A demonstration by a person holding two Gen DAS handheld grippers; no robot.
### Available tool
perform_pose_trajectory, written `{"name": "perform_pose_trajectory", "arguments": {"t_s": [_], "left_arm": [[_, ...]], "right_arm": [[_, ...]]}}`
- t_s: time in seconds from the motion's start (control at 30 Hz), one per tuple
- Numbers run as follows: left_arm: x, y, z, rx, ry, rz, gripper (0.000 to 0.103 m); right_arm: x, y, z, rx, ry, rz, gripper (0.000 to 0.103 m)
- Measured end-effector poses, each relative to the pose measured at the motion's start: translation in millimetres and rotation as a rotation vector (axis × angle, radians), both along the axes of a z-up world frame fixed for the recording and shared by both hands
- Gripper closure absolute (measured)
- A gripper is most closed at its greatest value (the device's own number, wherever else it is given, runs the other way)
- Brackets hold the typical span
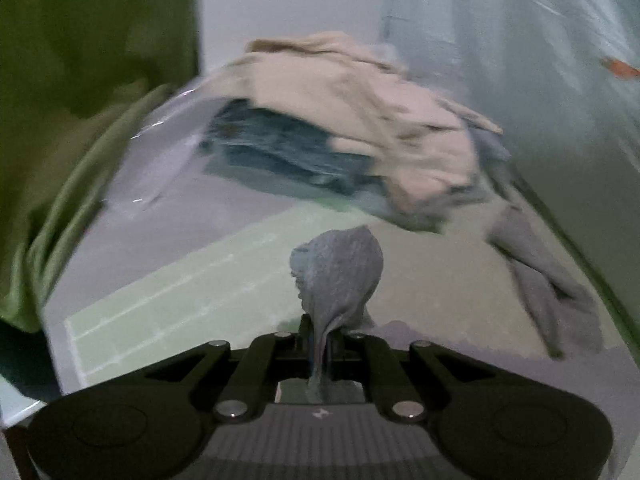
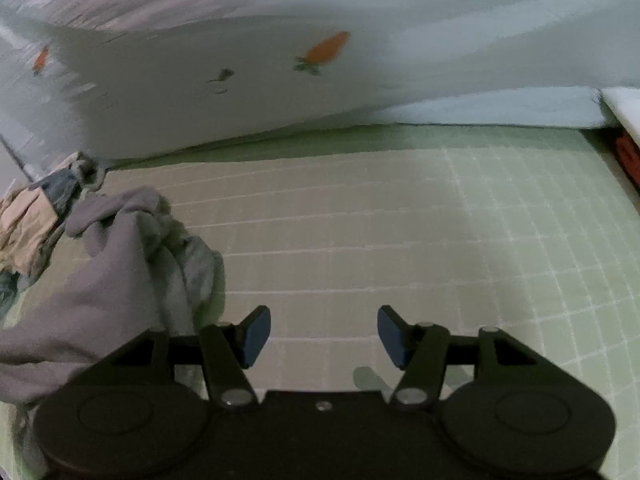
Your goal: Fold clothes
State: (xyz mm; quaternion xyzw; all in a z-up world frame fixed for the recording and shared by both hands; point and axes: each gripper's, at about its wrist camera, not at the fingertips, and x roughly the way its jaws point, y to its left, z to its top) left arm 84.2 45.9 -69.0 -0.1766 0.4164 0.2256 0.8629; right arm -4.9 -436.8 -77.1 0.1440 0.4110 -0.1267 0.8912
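Observation:
My left gripper (image 1: pixel 321 344) is shut on a bunched fold of a grey garment (image 1: pixel 338 272), which sticks up past the fingertips over the green grid mat (image 1: pixel 160 308). More of the grey cloth (image 1: pixel 548 292) trails to the right. Beyond lies a pile with a beige garment (image 1: pixel 352 120) over a dark blue one (image 1: pixel 280 148). In the right wrist view, my right gripper (image 2: pixel 324 338) stands open over the green grid mat (image 2: pixel 400 220), nothing between its blue pads (image 2: pixel 256 336). The crumpled grey garment (image 2: pixel 132 264) lies to its left, beside the beige piece (image 2: pixel 24 224).
A white sheet with orange carrot prints (image 2: pixel 326 50) hangs along the far edge of the mat. Green fabric (image 1: pixel 72 80) fills the left of the left wrist view. A red object (image 2: pixel 626 156) shows at the mat's far right edge.

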Motion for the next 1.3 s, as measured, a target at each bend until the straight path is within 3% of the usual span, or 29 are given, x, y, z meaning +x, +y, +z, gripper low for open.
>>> {"name": "perform_pose_trajectory", "arguments": {"t_s": [0.2,0.43,0.6,0.8,0.9,1.07,1.2,1.3], "left_arm": [[4.6,23.8,-18.6,-0.026,0.042,-0.019,0.096],[41.2,39.3,-44.2,-0.049,0.071,-0.055,0.095],[61.2,38.4,-51.8,-0.022,0.082,-0.082,0.094],[70.3,28.8,-56.9,0.034,0.091,-0.111,0.094],[68.9,28.5,-57.1,0.036,0.093,-0.103,0.094],[60.0,29.3,-53.8,0.024,0.086,-0.079,0.094],[45.4,23.9,-47.6,0.027,0.075,-0.088,0.095],[34.4,13.0,-40.2,0.035,0.058,-0.118,0.095]], "right_arm": [[42.4,25.8,-0.3,0.036,0.001,0.031,0.041],[141.0,50.5,-14.1,0.111,-0.006,0.036,0.038],[217.5,74.3,-37.3,0.164,0.038,0.119,0.036],[267.3,110.5,-62.7,0.112,0.087,0.233,0.038],[271.2,122.0,-68.3,0.058,0.096,0.277,0.099],[233.0,89.8,-62.8,-0.006,0.076,0.156,0.101],[150.2,22.5,-49.5,-0.054,0.061,-0.042,0.102],[66.0,-28.6,-34.2,-0.121,0.049,-0.196,0.102]]}}
